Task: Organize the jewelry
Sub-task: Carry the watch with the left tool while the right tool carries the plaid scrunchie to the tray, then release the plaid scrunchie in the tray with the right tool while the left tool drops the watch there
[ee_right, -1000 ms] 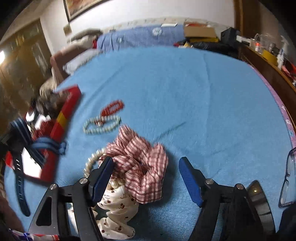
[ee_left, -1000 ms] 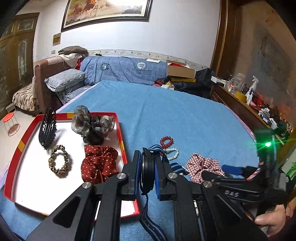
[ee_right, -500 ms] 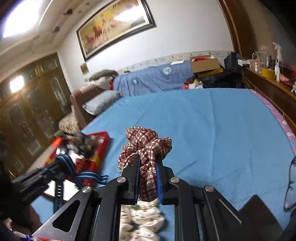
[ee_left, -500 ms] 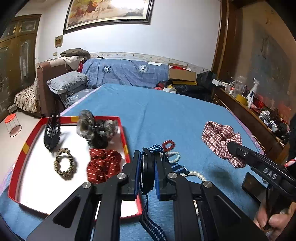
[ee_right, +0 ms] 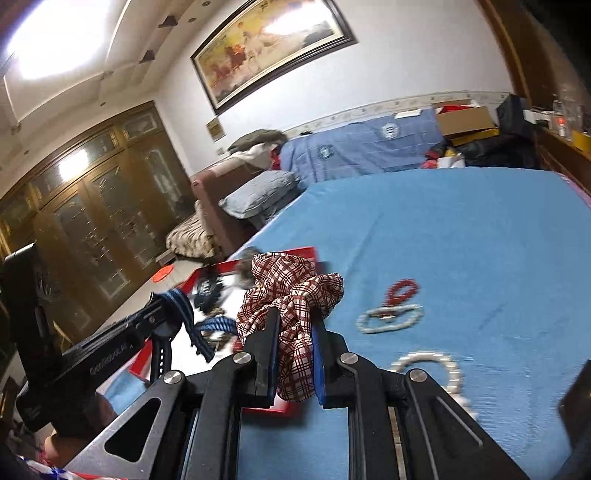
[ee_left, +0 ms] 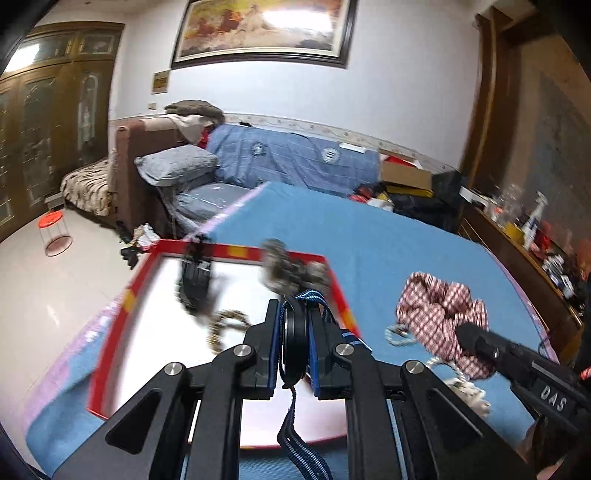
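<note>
Home bedroom: blue bed (ee_right: pixel 461 229), pillow (ee_left: pixel 177 164), wooden wardrobe (ee_right: pixel 96 221), framed painting (ee_left: pixel 266 29).

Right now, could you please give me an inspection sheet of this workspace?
Surface: blue bedspread, bare beyond the beads.
Job's things: red tray holding blurred hair accessories; red bead bracelet and white bead bracelet on the bedspread.
Clutter: pearl strand near the right gripper.
Grippers: left gripper shut on striped strap; right gripper shut on plaid scrunchie.
Cables: nothing seen.
Surroundings: sofa, framed painting, wooden cabinet.
</note>
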The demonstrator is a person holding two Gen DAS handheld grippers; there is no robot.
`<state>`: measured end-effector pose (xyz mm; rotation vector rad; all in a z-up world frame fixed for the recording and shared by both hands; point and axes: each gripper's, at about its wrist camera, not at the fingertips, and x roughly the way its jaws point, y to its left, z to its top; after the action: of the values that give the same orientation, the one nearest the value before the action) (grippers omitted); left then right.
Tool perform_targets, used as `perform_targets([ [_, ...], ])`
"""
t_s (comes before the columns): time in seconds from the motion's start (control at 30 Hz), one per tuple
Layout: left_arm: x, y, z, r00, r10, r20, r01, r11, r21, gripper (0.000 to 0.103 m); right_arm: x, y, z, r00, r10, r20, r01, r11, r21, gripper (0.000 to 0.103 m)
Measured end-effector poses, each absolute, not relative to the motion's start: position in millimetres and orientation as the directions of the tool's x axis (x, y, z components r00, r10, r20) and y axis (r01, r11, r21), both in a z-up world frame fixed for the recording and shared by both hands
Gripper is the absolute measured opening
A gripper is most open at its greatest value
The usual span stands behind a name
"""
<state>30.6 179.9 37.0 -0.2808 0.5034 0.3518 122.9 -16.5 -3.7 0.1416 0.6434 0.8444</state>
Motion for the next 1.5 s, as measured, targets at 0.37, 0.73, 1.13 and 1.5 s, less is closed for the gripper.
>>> perform_targets([
  [0.37,15,269,-1,0.733,0.346,-0.586,-0.552,0.806,-0.214,0.013,112,73,-29,0.387,0.746,-0.543,-0.702,0.620,0.352,0.017],
  [0.73,29,289,-38,0.689,0.293,-0.663,-0.574,0.779,-0.253,0.013,125,117,-59,0.386,0.672,-0.632,-0.688,0.666,0.288,0.017],
  [1.13,38,292,-44,0.678,0.303,-0.670,-0.591,0.766,-0.251,0.013,129,130,-79,0.352,0.632,-0.691,-0.698,0.669,0.256,0.017],
  [1.5,37,287,-40,0.673,0.349,-0.652,-0.607,0.764,-0.218,0.034,132,132,-85,0.337,0.628,-0.702,-0.694,0.669,0.265,0.021],
])
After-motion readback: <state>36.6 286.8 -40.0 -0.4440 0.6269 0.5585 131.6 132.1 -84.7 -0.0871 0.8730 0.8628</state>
